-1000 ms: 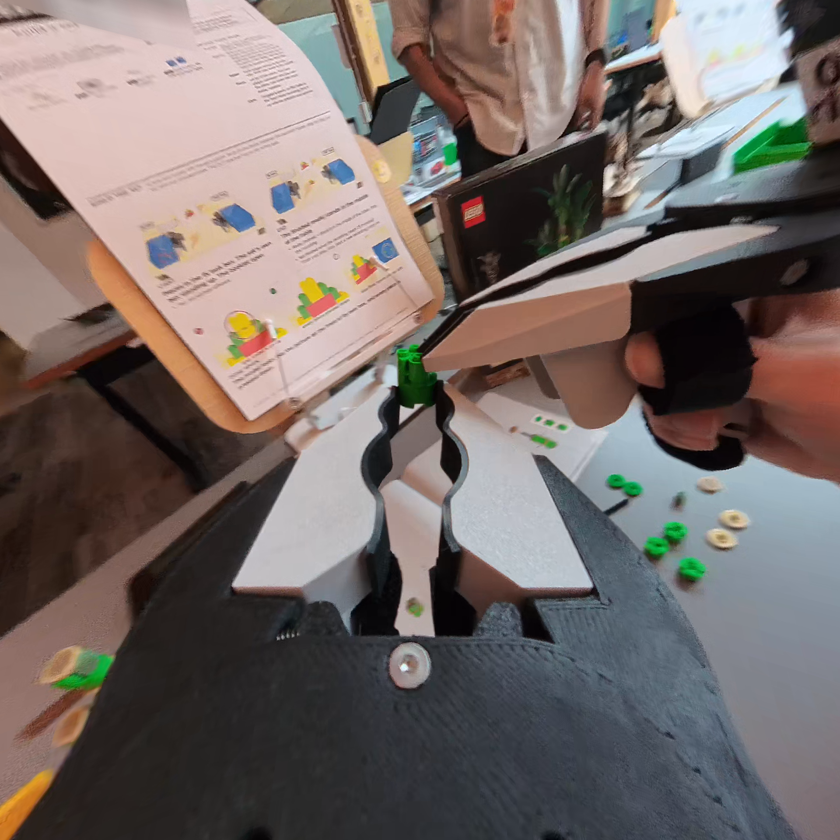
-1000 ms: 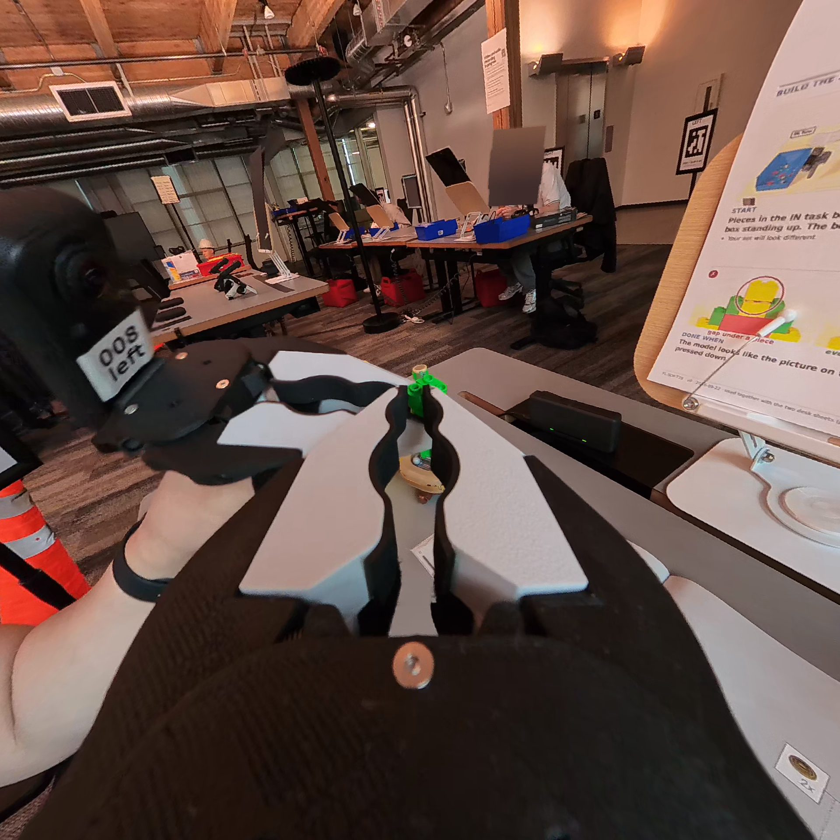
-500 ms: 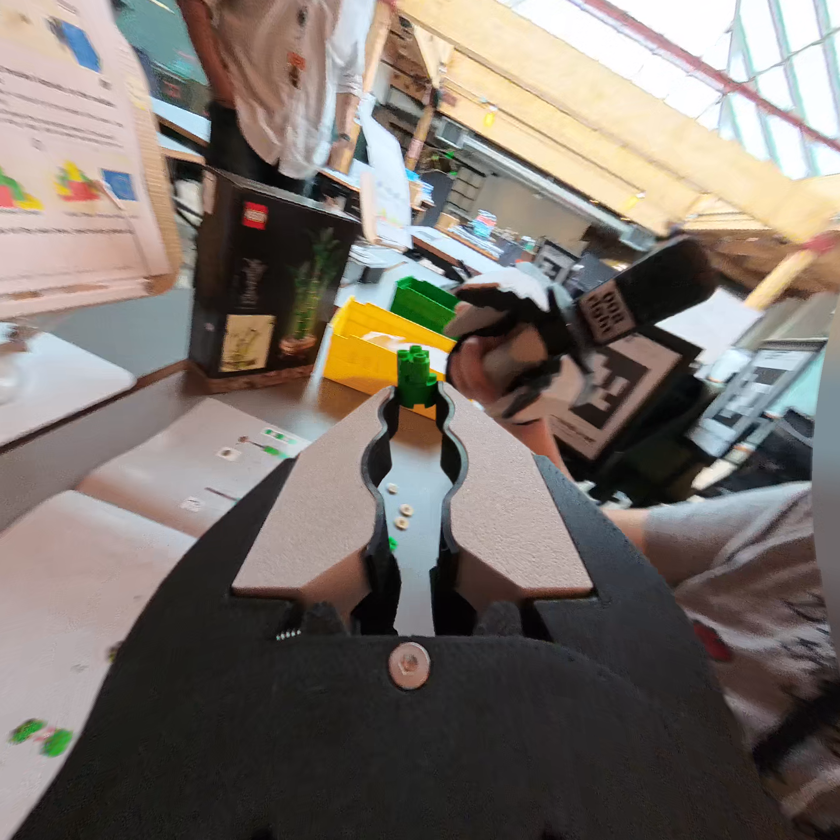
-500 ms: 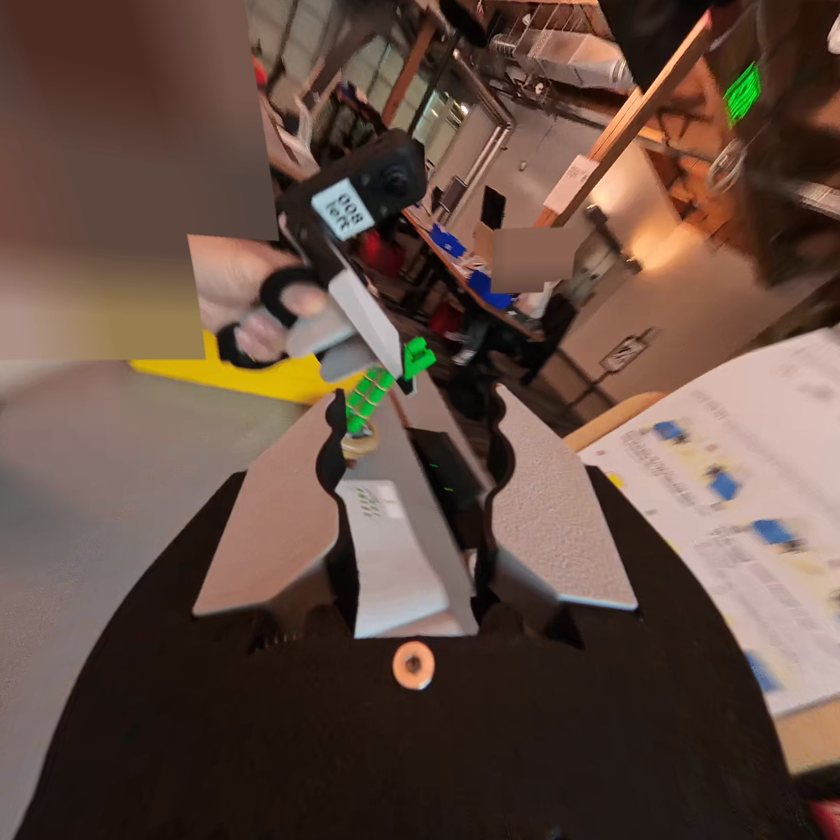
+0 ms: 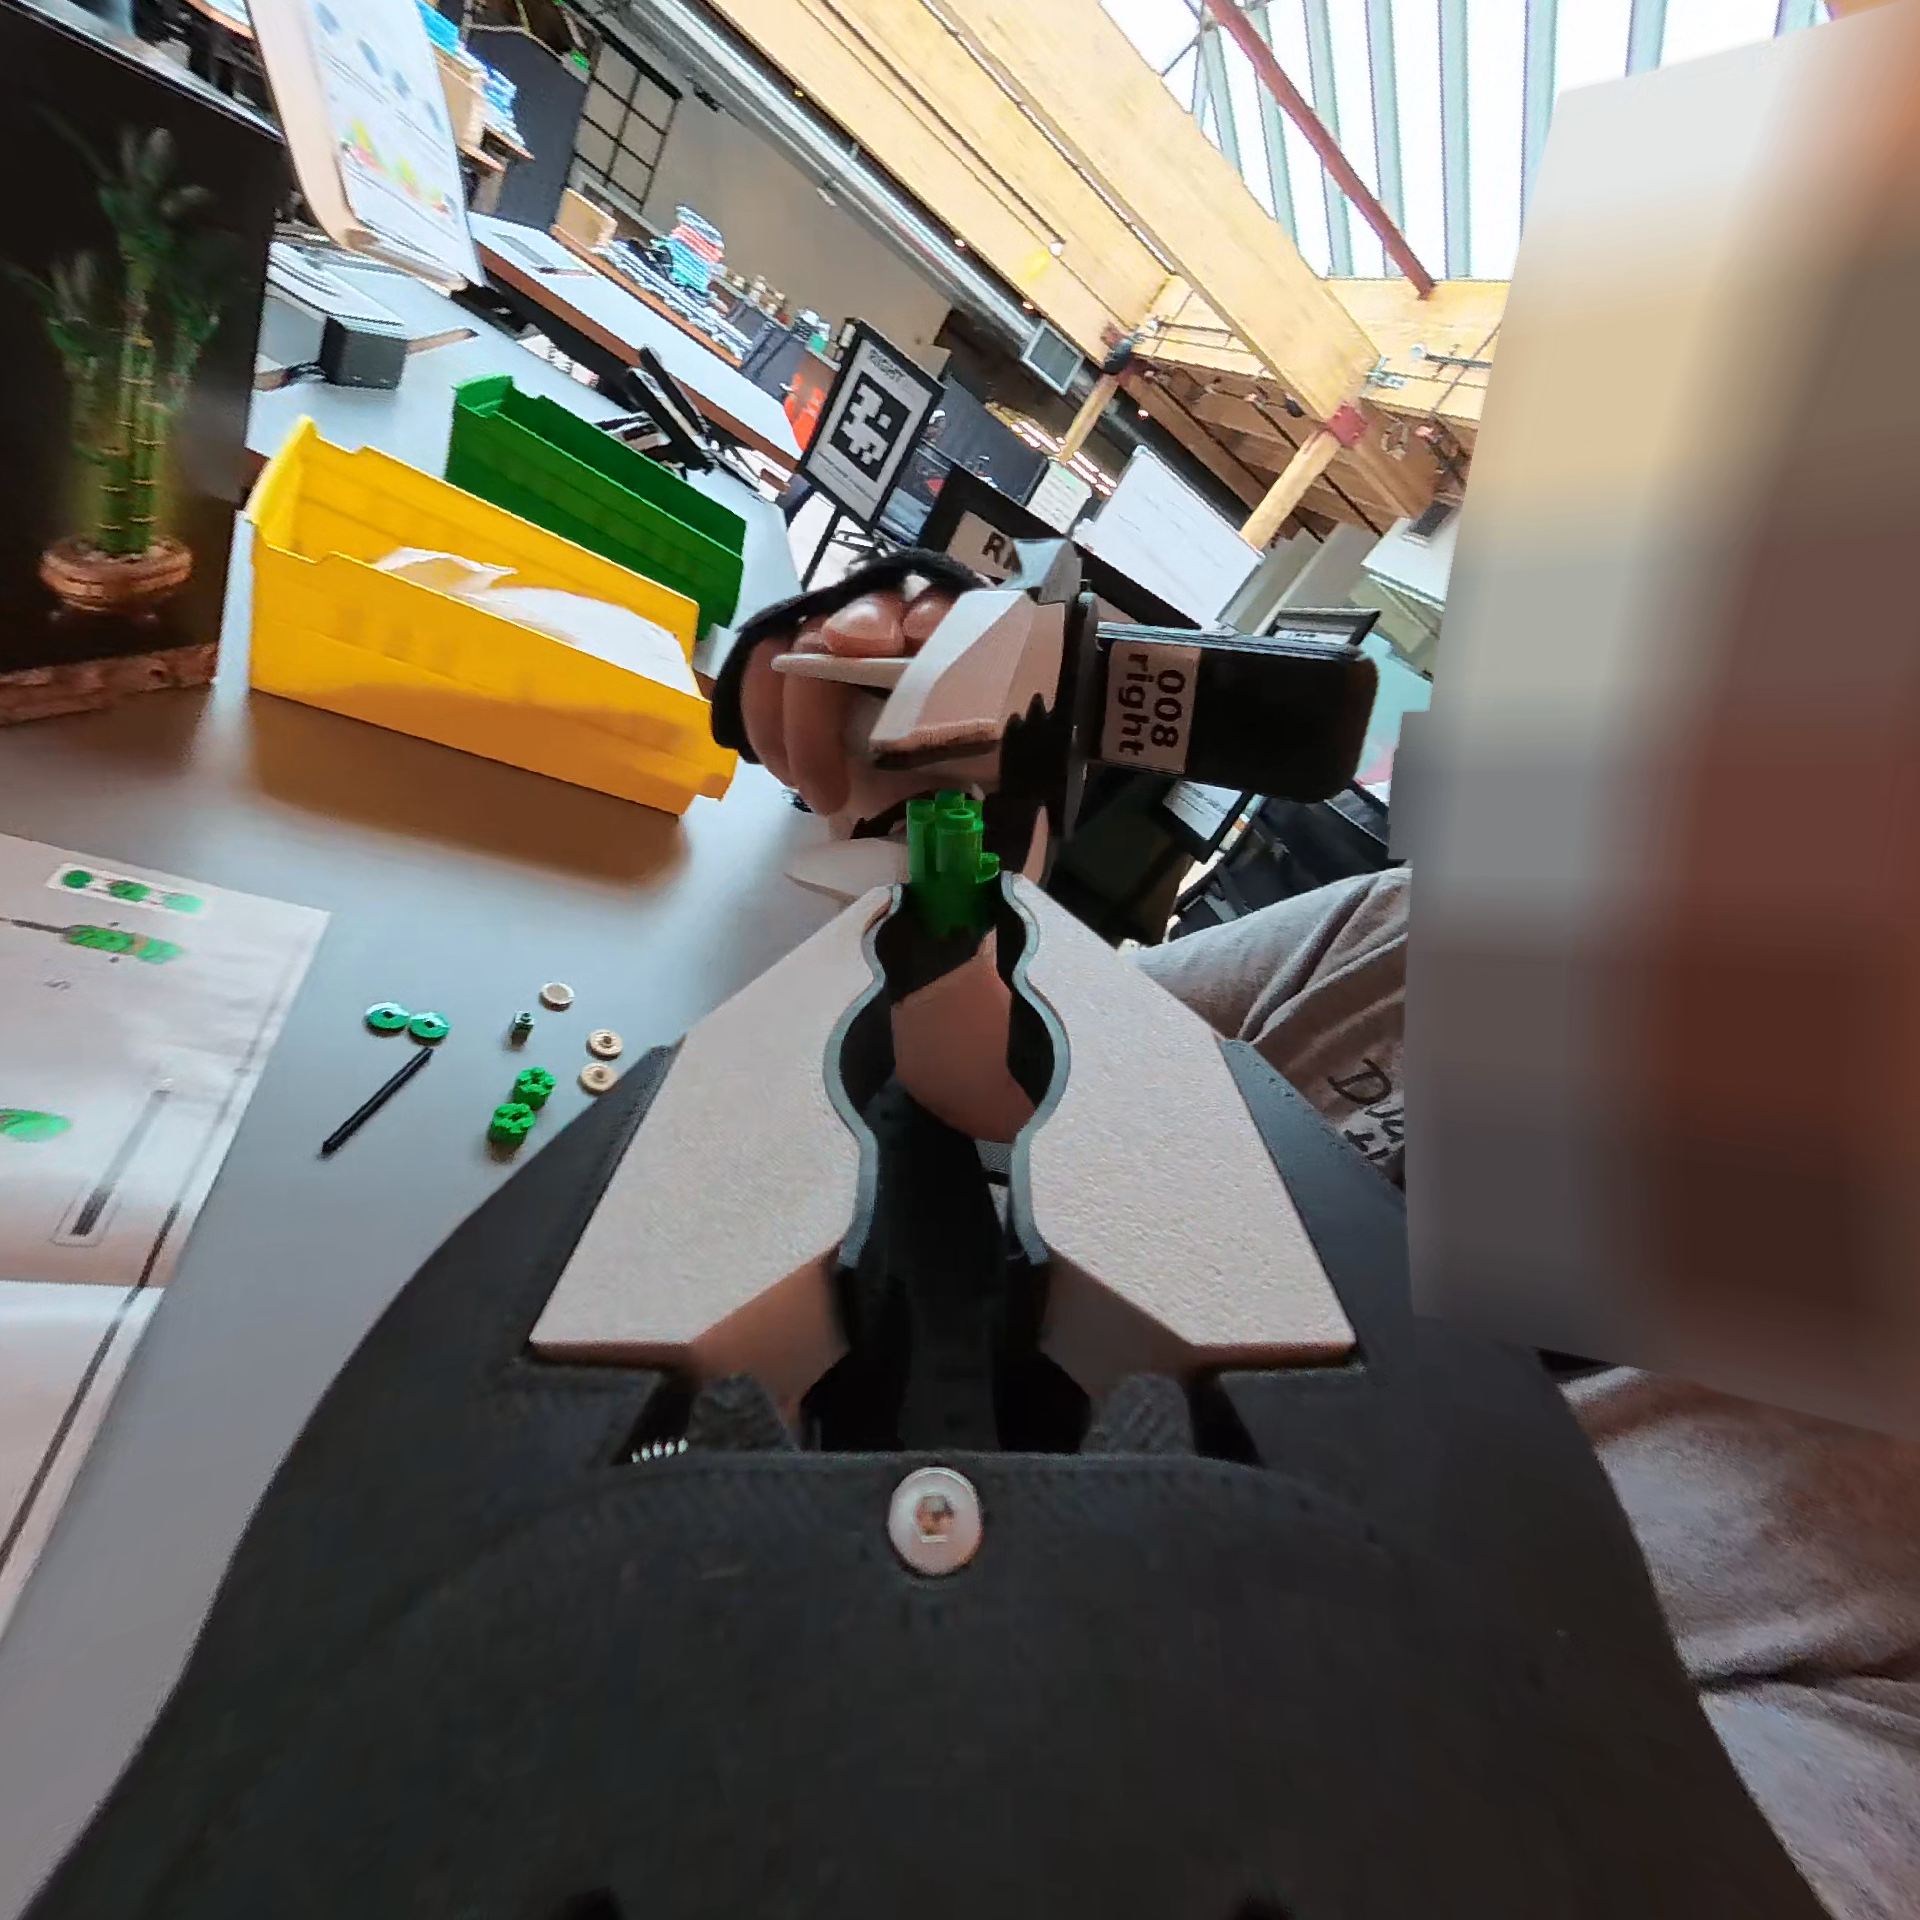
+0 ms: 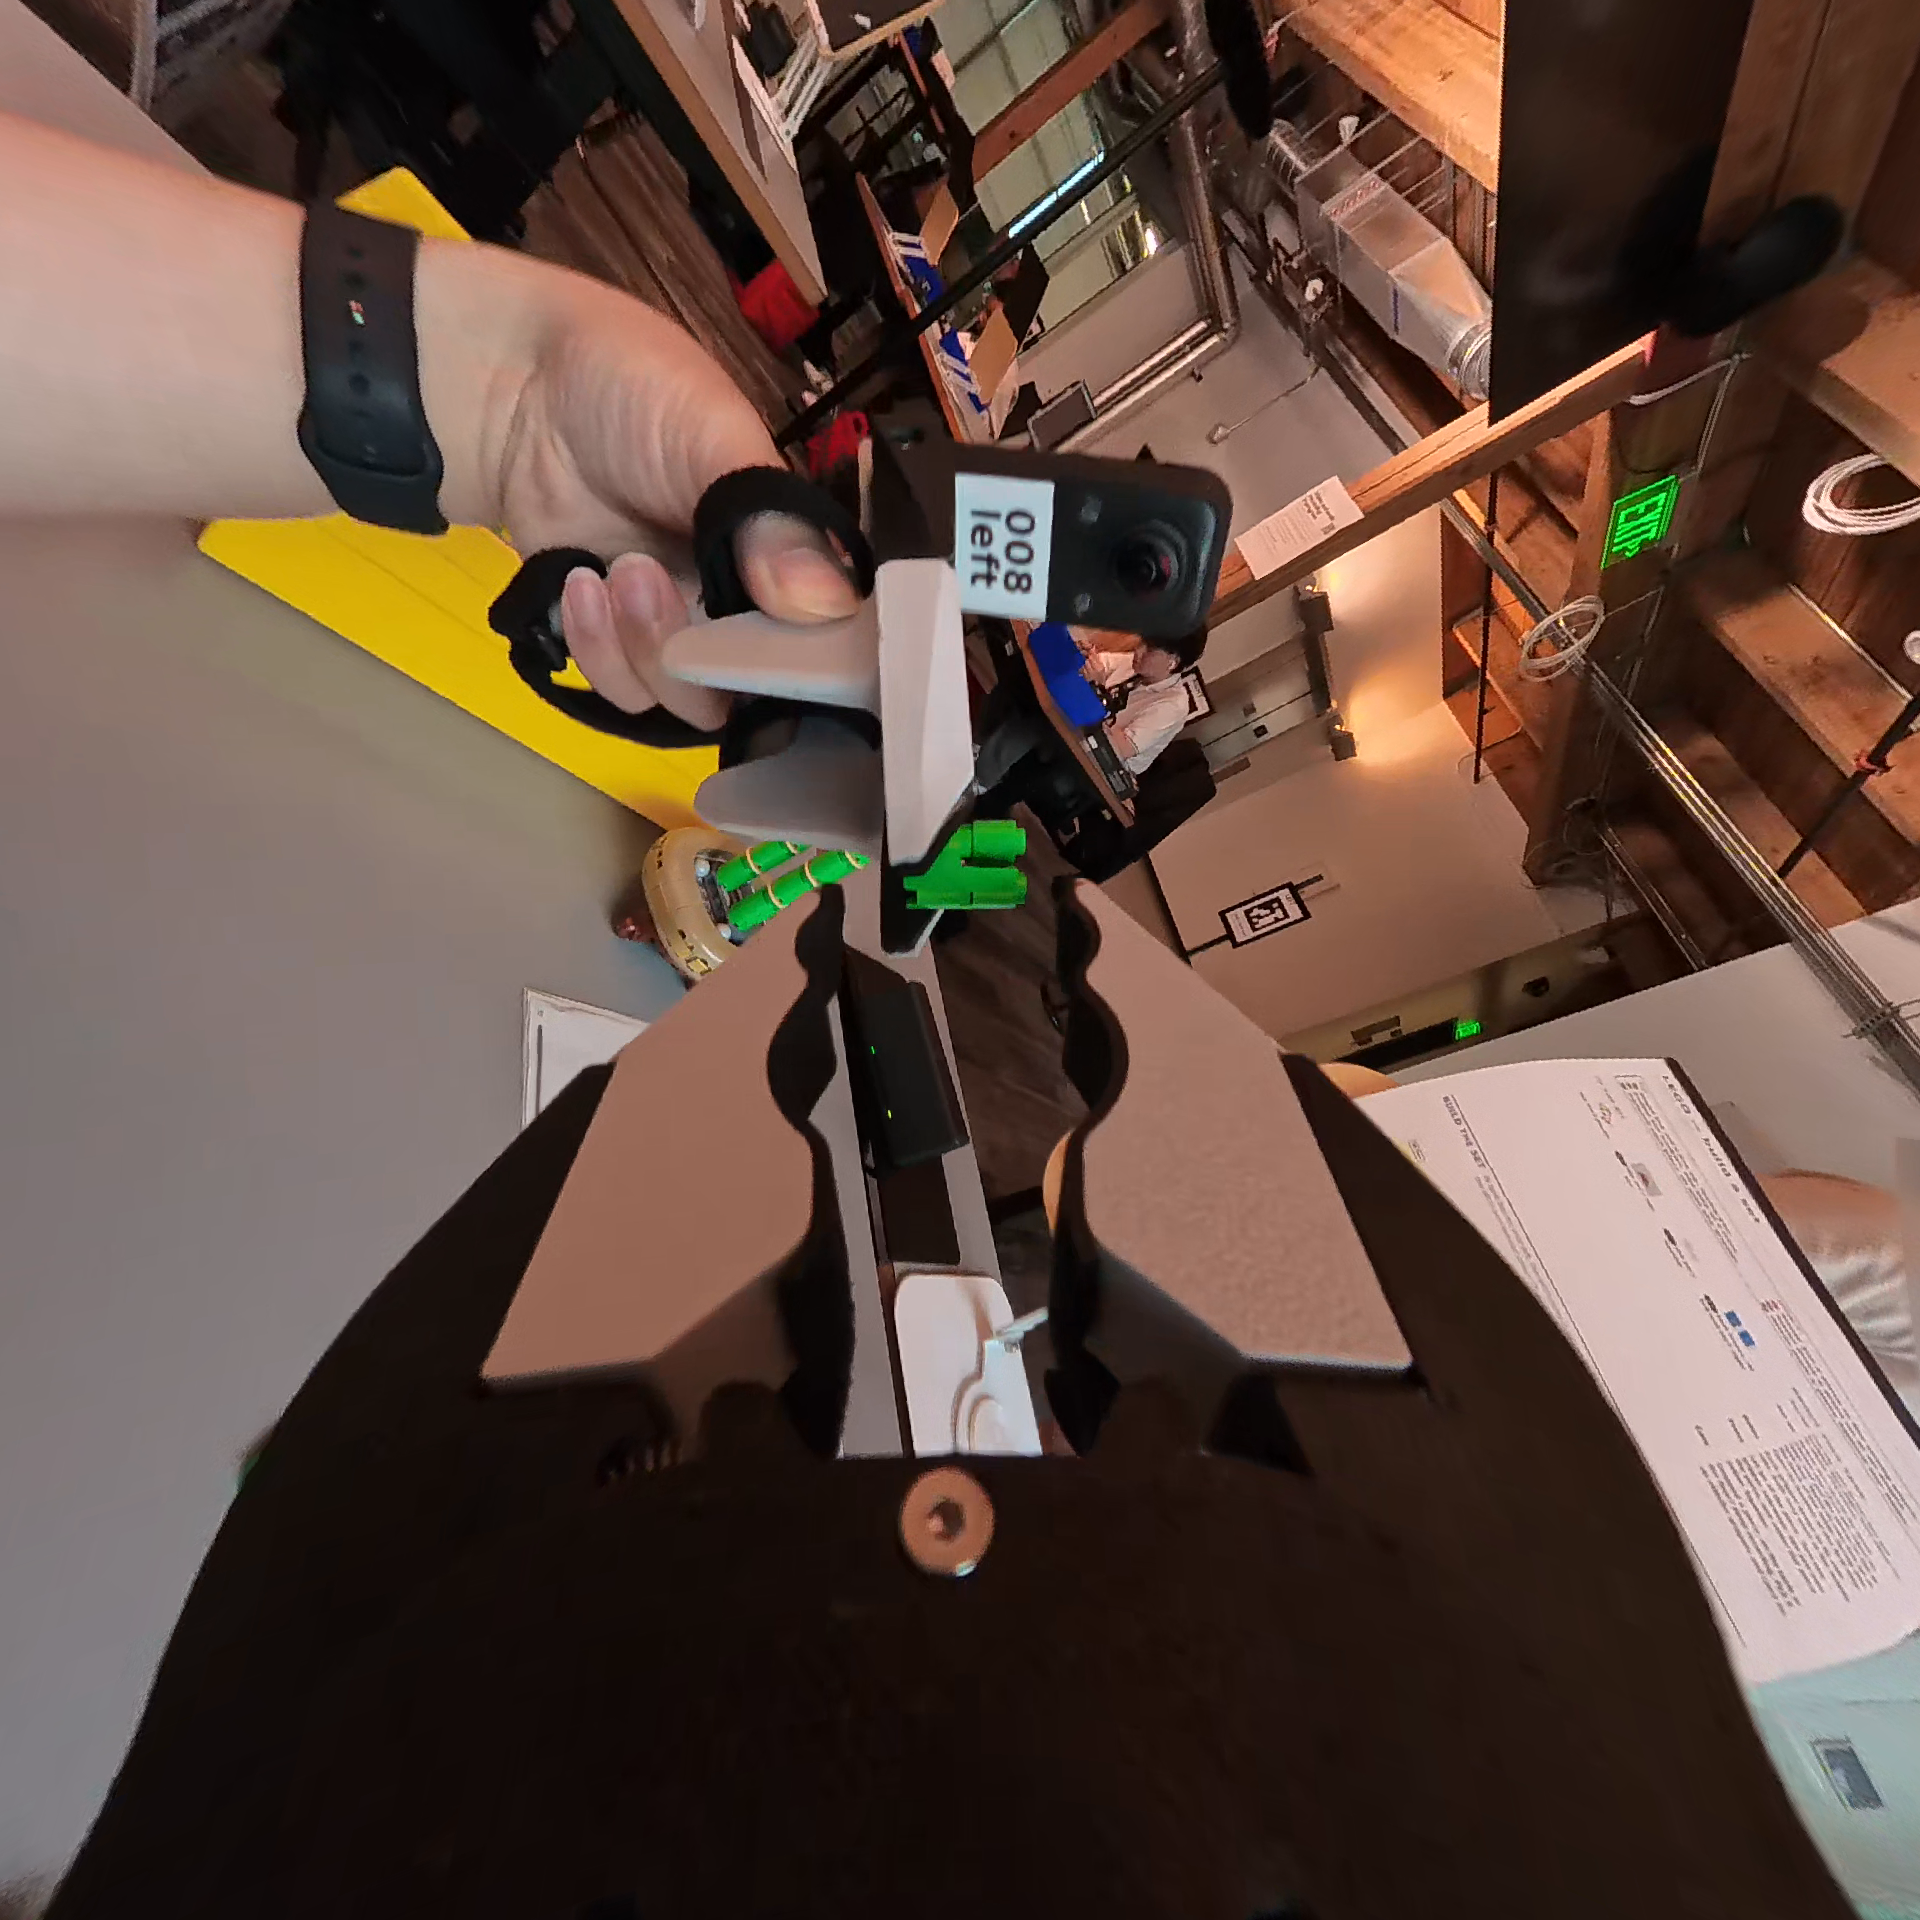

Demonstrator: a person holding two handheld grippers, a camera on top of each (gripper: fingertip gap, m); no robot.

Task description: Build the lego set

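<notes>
Fingertips of my left gripper [image 5: 943,902] pinch a green brick piece [image 5: 943,864] at twelve o'clock in the left wrist view, jaws pressed in on its lower end, studs pointing away from me. My right gripper [image 6: 943,920] stands spread and holds nothing; in its own view the same green piece hangs just past the gap between my tips, a touch left of centre. Beyond it, at eleven o'clock in the right wrist view, the partly built model [image 6: 743,883] sits on the grey table [image 5: 436,862]: a tan round base with green stalks rising from it. Farther out on the left view's table, at nine o'clock, loose parts lie scattered: green round pieces [image 5: 523,1101], tan discs [image 5: 600,1058] and a thin black rod [image 5: 376,1099]. A yellow bin [image 5: 457,665] sits at ten o'clock, with a green bin [image 5: 592,499] behind it. I judge I am mid-assembly, holding this piece up between stages. Next I likely need either to close my right tips on the free end or to carry the piece down onto a stalk, keeping it square so the studs seat.
</notes>
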